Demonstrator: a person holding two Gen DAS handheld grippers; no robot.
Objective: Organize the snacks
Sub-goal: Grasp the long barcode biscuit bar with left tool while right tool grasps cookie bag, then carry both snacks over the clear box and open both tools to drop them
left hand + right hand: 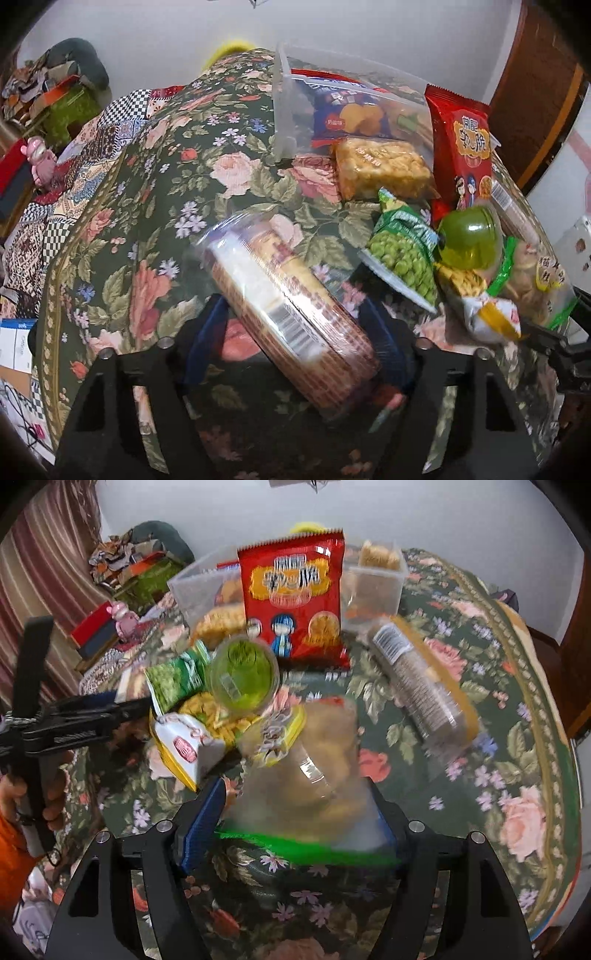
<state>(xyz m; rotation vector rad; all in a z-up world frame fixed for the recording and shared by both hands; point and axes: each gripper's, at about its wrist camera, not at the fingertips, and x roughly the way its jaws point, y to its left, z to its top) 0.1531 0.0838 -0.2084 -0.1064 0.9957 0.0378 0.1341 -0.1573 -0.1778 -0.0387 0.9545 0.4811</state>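
Currently, left gripper (295,332): jaws pinching a clear-wrapped biscuit roll (291,310) between the blue pads, the roll lying slantwise across them and raised over the worktop (155,206).
Right gripper (295,812): jaws pinching a clear bag of pale snacks with a green sealing strip (306,771); the bag is motion-blurred, its upper end toward the pile.
Left gripper from the right wrist view: seen side-on at the left edge (92,712), held by a hand (33,797); what it holds is hidden there.
Snack pile: just beyond both grippers, a green jelly cup (469,240), a green pea packet (402,251) and a yellow-and-white packet (487,314) lie touching one another.
Red snack bag (295,602): stands upright behind the jelly cup.
Second biscuit roll (421,683): lies on the worktop to the right of the red bag, apart from the pile.
Left clear bin (295,114): tipped toward the camera, with a blue biscuit packet (343,114) inside and a puffed rice bar (380,170) at its mouth.
Small clear tub (376,583): stands right of the red bag, holding brown snacks.
Worktop covering: dark green cloth with pink roses.
Background: pink toy figure (40,162) and a red box (92,627) on a patterned surface beyond the worktop.
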